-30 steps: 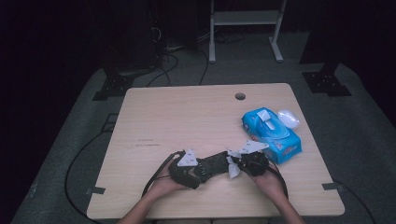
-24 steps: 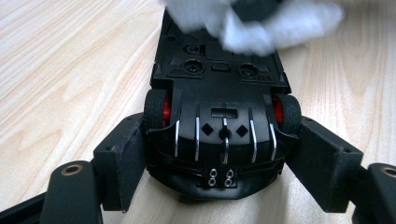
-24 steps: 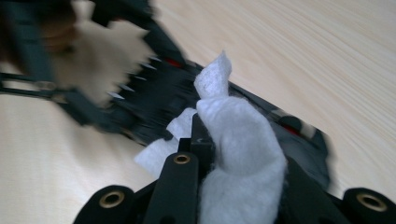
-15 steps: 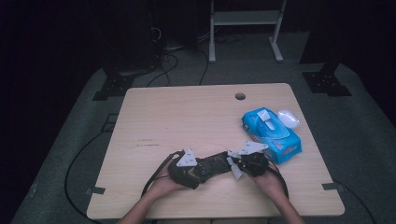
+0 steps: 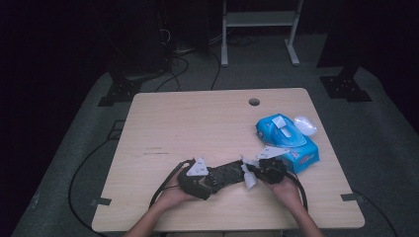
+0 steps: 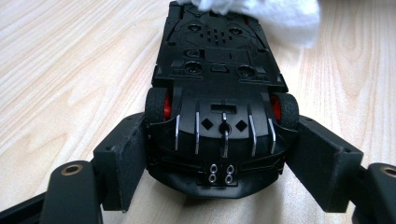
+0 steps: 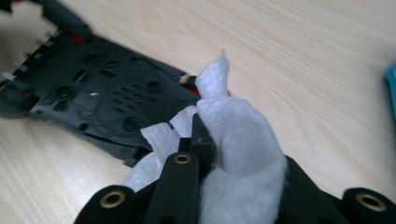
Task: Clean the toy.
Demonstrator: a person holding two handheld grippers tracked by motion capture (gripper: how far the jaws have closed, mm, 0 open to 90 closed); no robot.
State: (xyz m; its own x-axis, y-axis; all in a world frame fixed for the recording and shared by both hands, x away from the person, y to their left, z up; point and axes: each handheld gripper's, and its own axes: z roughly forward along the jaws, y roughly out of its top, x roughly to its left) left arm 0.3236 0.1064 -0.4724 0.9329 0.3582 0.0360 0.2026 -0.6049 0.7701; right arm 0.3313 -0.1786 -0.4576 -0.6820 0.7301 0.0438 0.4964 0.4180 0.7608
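We hold the toy car [image 6: 219, 107] belly-up just above the desk [image 5: 197, 123], near its front edge, with the left gripper [image 6: 219, 154] clamped across the rear end, one jaw outside each rear wheel. We judge this grip sound: the pads bear on both flanks squarely, so the car should not twist under wiping pressure. The right gripper [image 7: 205, 140] is closed tight on a folded white wipe [image 7: 238, 154], which bulges past the jaws and meets the car's far end. The step in hand is wiping the underside. We keep the left gripper still and draw the wipe along the chassis in straight passes, pressing lightly so the car does not pivot out of the clamp. We lead with the wipe's bulge, not the jaw tips, to avoid scratching the plastic. The ribbed and recessed areas will likely need slower passes. Beyond the car, the blue wipe pack [image 5: 286, 140] lies by the right edge, open, for a fresh sheet.
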